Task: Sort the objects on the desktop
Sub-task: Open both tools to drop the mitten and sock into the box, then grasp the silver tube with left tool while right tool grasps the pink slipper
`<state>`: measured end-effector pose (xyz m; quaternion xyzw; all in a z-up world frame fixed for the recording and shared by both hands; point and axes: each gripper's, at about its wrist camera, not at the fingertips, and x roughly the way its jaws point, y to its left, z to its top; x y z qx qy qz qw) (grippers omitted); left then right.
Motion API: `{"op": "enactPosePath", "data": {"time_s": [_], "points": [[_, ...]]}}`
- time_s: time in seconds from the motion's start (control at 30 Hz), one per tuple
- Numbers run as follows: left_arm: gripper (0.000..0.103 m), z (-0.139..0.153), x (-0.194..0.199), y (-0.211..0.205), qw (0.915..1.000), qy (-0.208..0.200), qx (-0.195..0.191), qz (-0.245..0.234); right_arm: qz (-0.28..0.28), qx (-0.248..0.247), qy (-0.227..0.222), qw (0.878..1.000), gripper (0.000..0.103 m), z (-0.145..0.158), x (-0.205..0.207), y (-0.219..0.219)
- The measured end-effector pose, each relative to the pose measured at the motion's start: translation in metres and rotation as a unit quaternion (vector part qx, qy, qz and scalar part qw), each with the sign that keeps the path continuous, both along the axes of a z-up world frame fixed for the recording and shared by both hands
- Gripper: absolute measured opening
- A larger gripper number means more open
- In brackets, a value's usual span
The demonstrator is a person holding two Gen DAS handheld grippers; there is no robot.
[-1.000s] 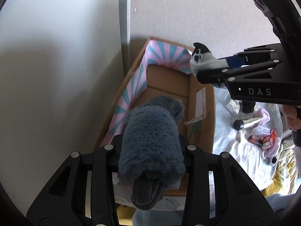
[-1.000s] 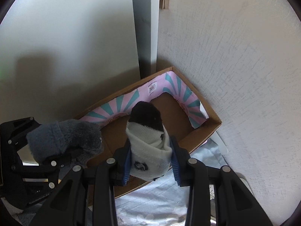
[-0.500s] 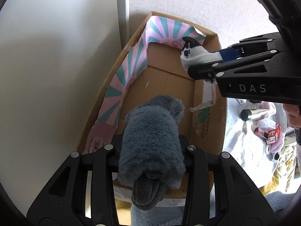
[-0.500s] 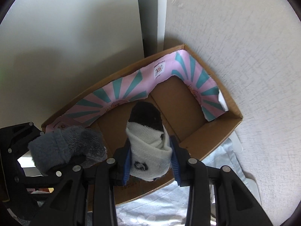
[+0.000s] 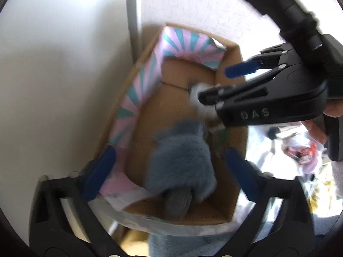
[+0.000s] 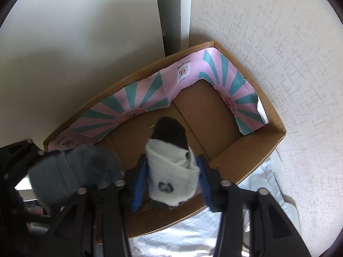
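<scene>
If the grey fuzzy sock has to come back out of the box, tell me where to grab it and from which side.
Grip the grey fuzzy sock across its thick rolled middle, coming straight down from above. It lies lengthwise in the cardboard box, whose walls block a sideways approach. The left gripper, jaws just opened, already straddles it, pads clear on both sides.

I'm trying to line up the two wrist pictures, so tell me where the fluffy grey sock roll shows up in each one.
Left wrist view: the grey sock roll sits low in the centre, between the wide-open pads of the left gripper, over the box floor.
Right wrist view: it is at the lower left, beside the white sock.
Shared landmark: the cardboard box with its pink and teal striped lining.
</scene>
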<state>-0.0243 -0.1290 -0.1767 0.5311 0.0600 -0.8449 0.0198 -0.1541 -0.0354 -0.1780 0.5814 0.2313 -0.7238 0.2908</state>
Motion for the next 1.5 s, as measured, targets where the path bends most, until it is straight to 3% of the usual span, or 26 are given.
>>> {"op": "enactPosePath", "data": {"time_s": [0.07, 0.2, 0.37, 0.57, 0.6, 0.63, 0.67, 0.73, 0.9, 1.03, 1.13, 1.33, 1.5], "points": [[0.103, 0.004, 0.001, 0.003, 0.9998, 0.003, -0.019, -0.011, -0.006, 0.004, 0.012, 1.0, 0.065, 0.002, -0.001, 0.001], [0.103, 0.008, 0.001, 0.004, 0.9995, 0.006, -0.029, -0.015, -0.012, -0.013, 0.009, 1.0, 0.065, 0.01, 0.0, 0.004], [0.103, 0.013, 0.003, 0.001, 0.9999, 0.012, 0.0, -0.01, -0.02, -0.014, 0.012, 1.0, 0.067, 0.017, 0.004, 0.008], [0.103, 0.021, 0.008, -0.002, 0.9999, 0.015, 0.004, -0.008, -0.033, -0.022, 0.026, 0.999, 0.069, 0.03, 0.011, 0.02], [0.103, 0.023, 0.009, -0.002, 0.9998, 0.016, 0.006, -0.009, -0.036, -0.031, 0.027, 0.999, 0.073, 0.034, 0.013, 0.024], [0.103, 0.026, 0.01, -0.002, 0.9998, 0.018, 0.007, -0.011, -0.041, -0.041, 0.028, 0.998, 0.091, 0.04, 0.015, 0.029], [0.103, 0.029, 0.012, -0.001, 0.9997, 0.02, 0.007, -0.012, -0.044, -0.047, 0.031, 0.997, 0.101, 0.044, 0.015, 0.031], [0.103, 0.038, 0.015, 0.001, 0.9994, 0.029, 0.004, -0.02, -0.049, -0.061, 0.036, 0.996, 0.102, 0.058, 0.019, 0.041], [0.103, 0.063, 0.02, 0.013, 0.9974, 0.053, -0.013, -0.047, -0.069, -0.073, 0.064, 0.993, 0.102, 0.098, 0.033, 0.082], [0.103, 0.078, 0.016, 0.033, 0.9943, 0.069, -0.011, -0.081, -0.105, -0.051, 0.063, 0.991, 0.102, 0.122, 0.05, 0.131], [0.103, 0.087, 0.014, 0.057, 0.9899, 0.082, -0.014, -0.115, -0.135, -0.035, 0.094, 0.986, 0.102, 0.137, 0.072, 0.174], [0.103, 0.089, 0.007, 0.117, 0.9763, 0.095, -0.003, -0.194, -0.204, 0.006, 0.11, 0.973, 0.102, 0.14, 0.116, 0.256], [0.103, 0.076, 0.004, 0.168, 0.9639, 0.083, 0.009, -0.253, -0.268, 0.026, 0.11, 0.957, 0.102, 0.123, 0.155, 0.315]]}}
